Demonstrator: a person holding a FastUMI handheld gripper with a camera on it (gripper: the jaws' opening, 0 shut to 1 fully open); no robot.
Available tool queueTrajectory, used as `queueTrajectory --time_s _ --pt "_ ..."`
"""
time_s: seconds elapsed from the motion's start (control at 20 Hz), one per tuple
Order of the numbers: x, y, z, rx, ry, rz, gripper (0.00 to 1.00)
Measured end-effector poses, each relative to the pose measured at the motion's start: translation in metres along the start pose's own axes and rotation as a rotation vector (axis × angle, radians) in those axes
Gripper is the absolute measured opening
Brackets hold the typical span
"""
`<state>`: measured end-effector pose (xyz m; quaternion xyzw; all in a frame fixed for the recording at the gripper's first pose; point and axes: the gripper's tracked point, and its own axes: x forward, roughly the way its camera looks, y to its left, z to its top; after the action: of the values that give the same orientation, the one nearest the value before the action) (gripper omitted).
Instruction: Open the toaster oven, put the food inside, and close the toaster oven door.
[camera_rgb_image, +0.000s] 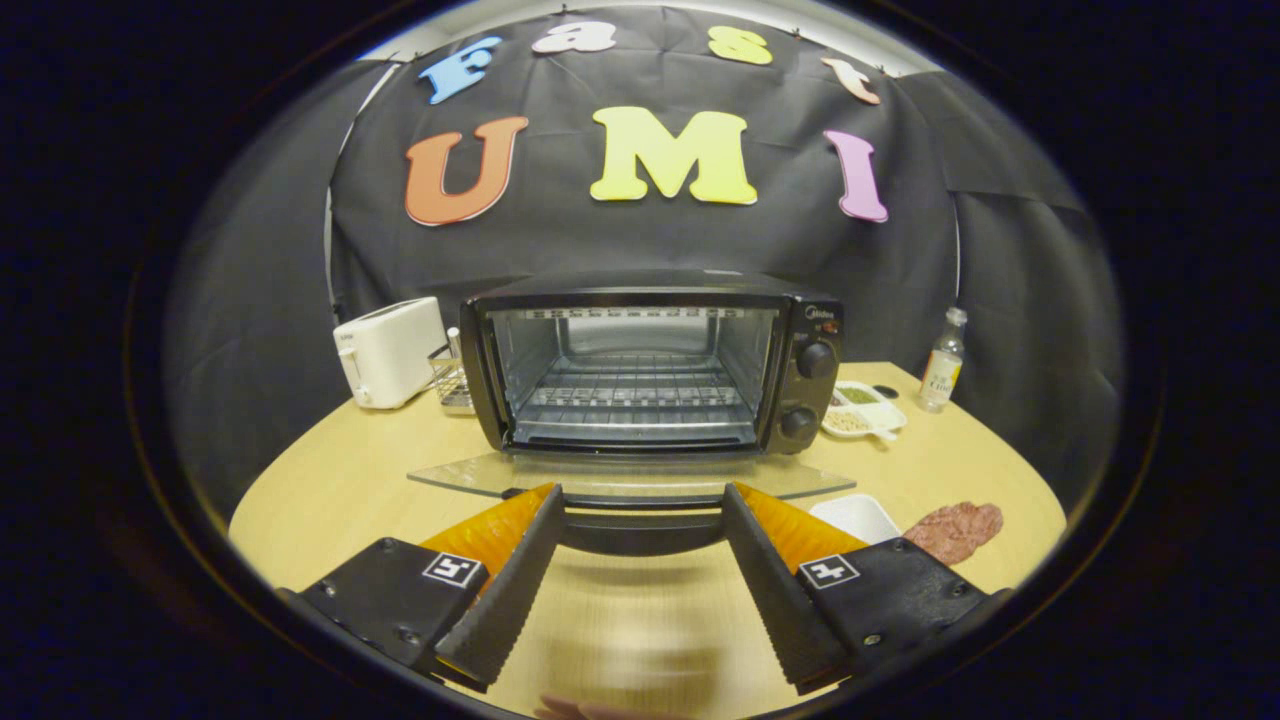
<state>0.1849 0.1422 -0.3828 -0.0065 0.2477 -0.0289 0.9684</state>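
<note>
A black toaster oven (650, 360) stands on the wooden table just beyond my fingers. Its glass door (630, 475) is folded down flat and open, showing the wire rack (635, 395) inside with nothing on it. The door's dark handle (640, 525) lies right between my fingertips. My gripper (640, 500) is open, its fingers wide apart on either side of the handle and not pressing on it. A slab of reddish raw meat (955, 530) lies on the table to the right of my right finger, next to a small white dish (855, 517).
A white toaster (390, 350) and a wire rack (455, 380) stand left of the oven. Right of it sit a white divided dish (865, 408) with seasonings and a small bottle (943, 372). The light wooden table (330, 490) spreads under my fingers.
</note>
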Motion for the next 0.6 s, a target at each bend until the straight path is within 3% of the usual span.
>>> queueTrajectory --time_s 0.25,0.45,0.6 --pt "0.004 -0.001 -0.029 0.008 0.050 -0.002 1.00" --pt "0.013 -0.001 -0.068 0.018 0.165 -0.007 0.99" --pt "0.013 0.000 -0.066 0.019 0.151 -0.007 0.99"
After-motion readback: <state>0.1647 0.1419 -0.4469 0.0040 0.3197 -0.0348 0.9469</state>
